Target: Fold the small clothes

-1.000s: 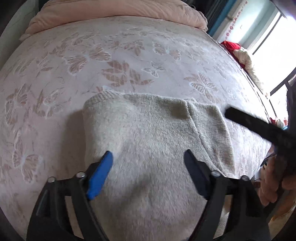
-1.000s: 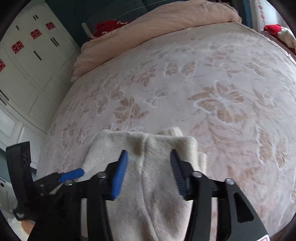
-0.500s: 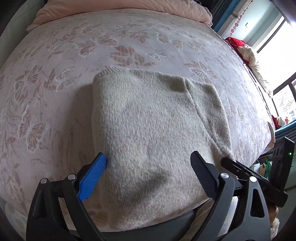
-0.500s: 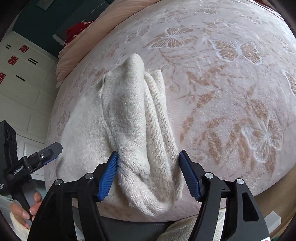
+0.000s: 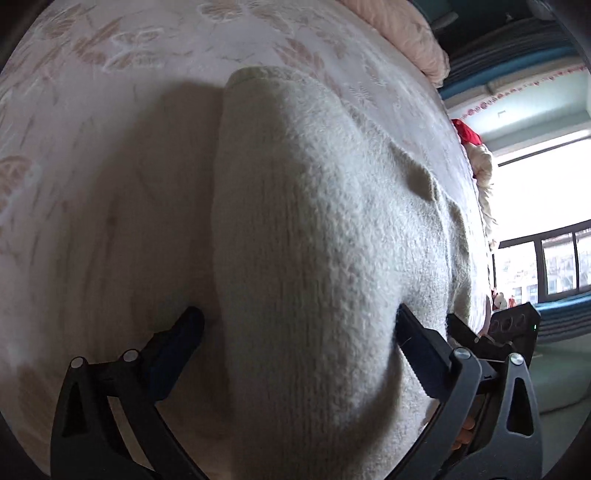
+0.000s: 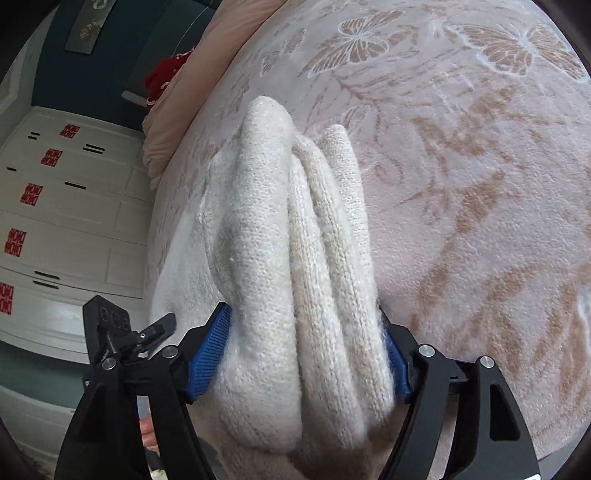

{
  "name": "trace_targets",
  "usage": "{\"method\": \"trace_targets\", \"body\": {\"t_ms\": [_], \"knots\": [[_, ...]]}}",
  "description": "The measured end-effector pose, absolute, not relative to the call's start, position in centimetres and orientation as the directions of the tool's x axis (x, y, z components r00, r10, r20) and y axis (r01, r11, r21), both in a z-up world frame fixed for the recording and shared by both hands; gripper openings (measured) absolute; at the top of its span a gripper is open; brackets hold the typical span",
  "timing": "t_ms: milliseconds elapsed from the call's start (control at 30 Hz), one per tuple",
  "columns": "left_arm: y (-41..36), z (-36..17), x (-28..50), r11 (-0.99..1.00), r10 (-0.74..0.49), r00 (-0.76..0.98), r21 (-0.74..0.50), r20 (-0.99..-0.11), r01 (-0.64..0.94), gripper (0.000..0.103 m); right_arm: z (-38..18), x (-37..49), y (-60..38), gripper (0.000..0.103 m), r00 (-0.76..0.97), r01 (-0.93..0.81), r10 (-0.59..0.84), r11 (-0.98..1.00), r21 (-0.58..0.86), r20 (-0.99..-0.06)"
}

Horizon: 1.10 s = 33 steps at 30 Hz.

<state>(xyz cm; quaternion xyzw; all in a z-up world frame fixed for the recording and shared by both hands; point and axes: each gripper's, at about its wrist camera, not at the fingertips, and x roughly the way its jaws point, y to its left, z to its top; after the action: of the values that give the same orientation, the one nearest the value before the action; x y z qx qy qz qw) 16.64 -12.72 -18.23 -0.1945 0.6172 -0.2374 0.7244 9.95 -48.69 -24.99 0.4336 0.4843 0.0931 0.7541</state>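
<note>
Both grippers have dropped lower and pushed in closer since half a second back, so the cream fuzzy knit sweater point(image 5: 314, 240) now fills way more of each view and its near edge bunches up right between the fingers.

Left gripper point(image 5: 295, 343) has its blue-padded fingers point(image 5: 184, 332) spread wide, with the folded knit bulging up between them; the left pad sits just beside the cloth edge in shadow, and I can't really tell if either pad is actually biting the fabric.

Right gripper point(image 6: 306, 350) also has its blue ribbed fingers point(image 6: 210, 350) apart, but the thick stack of folded layers point(image 6: 314, 258) fills the whole gap and both pads touch the knit, so it's got the bundle pinched on both sides.

Sweater lies on the bed, on a pinkish-white bedspread with tan butterfly and leaf patterns point(image 6: 480, 184). A peach quilt point(image 5: 402, 33) is piled at the far end of the bed.

Room stuff: a white cabinet wall with red paper stickers point(image 6: 55, 206) off to the left, a red cloth point(image 6: 164, 77) by the dark teal wall, and a bright window point(image 5: 543, 229) on the right side of the left wrist view.
</note>
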Motion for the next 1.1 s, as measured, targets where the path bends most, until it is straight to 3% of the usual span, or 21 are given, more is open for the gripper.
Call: {"method": "trace_targets", "body": {"t_ms": [100, 133, 167, 233, 333, 400, 600, 867, 1100], "knots": [[-13.6, -18.0, 16.7, 0.805, -0.590, 0.107, -0.575, -0.800, 0.144, 0.098, -25.2, 10.6, -48.9, 0.070, 0.523, 0.282, 0.590, 0.561, 0.778, -0.615], [-14.0, -17.9, 16.8, 0.799, -0.597, 0.086, -0.582, -0.797, 0.151, 0.094, -25.2, 10.8, -48.7, 0.063, 0.518, 0.285, 0.586, 0.568, 0.772, -0.623], [-14.3, -17.9, 16.9, 0.792, -0.605, 0.071, -0.591, -0.793, 0.153, 0.090, -25.2, 11.0, -48.4, 0.048, 0.508, 0.289, 0.583, 0.579, 0.762, -0.635], [-15.0, -17.3, 16.9, 0.807, -0.584, 0.065, -0.569, -0.809, 0.158, 0.078, -24.8, 11.2, -48.3, 0.037, 0.513, 0.297, 0.576, 0.576, 0.762, -0.636], [-15.3, -15.6, 16.8, 0.818, -0.565, 0.082, -0.543, -0.821, 0.190, 0.054, -22.1, 11.0, -47.3, 0.032, 0.534, 0.272, 0.531, 0.628, 0.729, -0.658], [-15.5, -13.7, 16.5, 0.821, -0.557, 0.103, -0.528, -0.824, 0.215, 0.048, -19.5, 10.3, -46.5, 0.032, 0.564, 0.243, 0.519, 0.639, 0.730, -0.642], [-17.0, -5.1, 13.9, 0.777, -0.601, 0.183, -0.516, -0.778, 0.360, 0.047, -10.0, 5.6, -45.5, 0.032, 0.690, 0.174, 0.396, 0.722, 0.669, -0.606], [-18.1, 10.1, 8.3, 0.633, -0.744, 0.307, -0.479, -0.593, 0.608, 0.047, 5.0, -2.7, -45.7, 0.032, 0.884, 0.031, 0.258, 0.799, 0.601, -0.389], [-14.7, 22.1, 3.8, 0.566, -0.813, 0.426, -0.363, -0.398, 0.741, 0.048, 15.9, -7.5, -41.9, 0.033, 0.950, -0.152, 0.262, 0.861, 0.486, -0.167]]}}
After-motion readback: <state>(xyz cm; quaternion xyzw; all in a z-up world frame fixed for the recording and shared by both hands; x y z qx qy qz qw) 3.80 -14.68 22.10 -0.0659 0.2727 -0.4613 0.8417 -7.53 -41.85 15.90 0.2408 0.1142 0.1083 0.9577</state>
